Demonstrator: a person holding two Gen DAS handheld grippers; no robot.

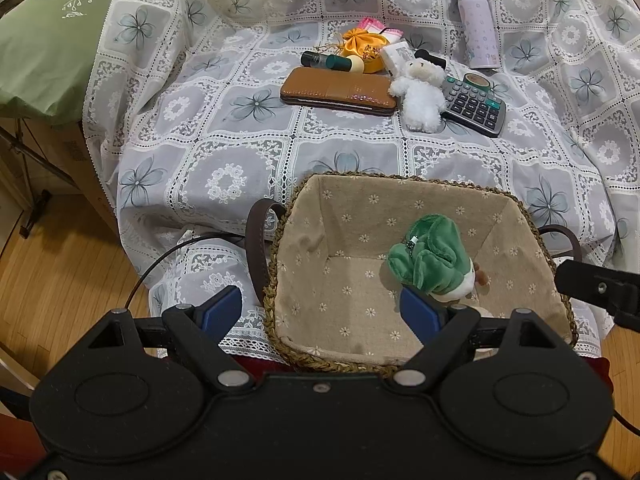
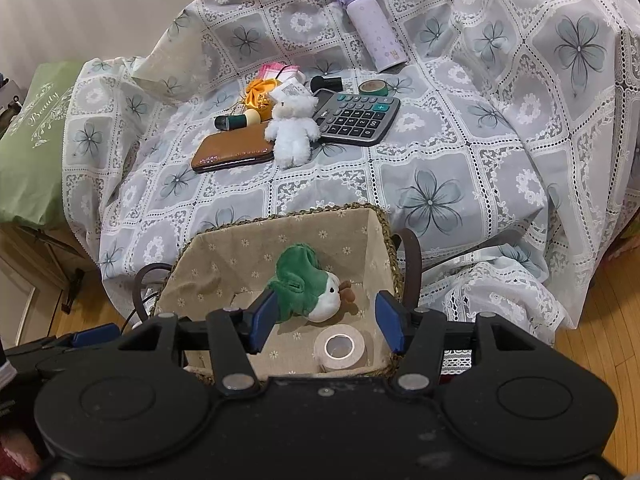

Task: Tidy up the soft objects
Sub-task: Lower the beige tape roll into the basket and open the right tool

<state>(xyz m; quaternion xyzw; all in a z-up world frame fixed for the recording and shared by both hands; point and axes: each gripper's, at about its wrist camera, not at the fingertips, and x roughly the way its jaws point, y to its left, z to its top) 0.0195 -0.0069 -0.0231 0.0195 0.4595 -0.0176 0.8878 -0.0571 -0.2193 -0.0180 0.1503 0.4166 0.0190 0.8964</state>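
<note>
White lace cloth with grey flower squares (image 1: 224,148) covers the surface above a wooden floor, with a green printed cushion (image 1: 52,40) at its left edge. Landmark: a woven basket lined with beige flowered fabric (image 1: 320,216) and fitted with dark strap handles, standing at the cloth's near edge. Inside the basket lies a green and white plush toy (image 2: 308,292), with a roll of white tape (image 2: 340,347) just beside it on the basket floor. Beyond the basket, well apart from it, a white fluffy plush bear (image 1: 420,94) lies between a brown leather wallet (image 1: 338,90) and a grey calculator (image 1: 476,106), resting against both. Farther beyond the basket are an orange satin pouch (image 1: 360,46) and a lilac drinking bottle (image 1: 478,24) lying on its side. The left gripper (image 1: 320,312) is over the basket's near rim, fingers wide apart and gripping nothing. The right gripper (image 2: 326,326) is over the basket interior, its fingers opening; the green toy and tape lie below the gap, unpressed by either pad.
</note>
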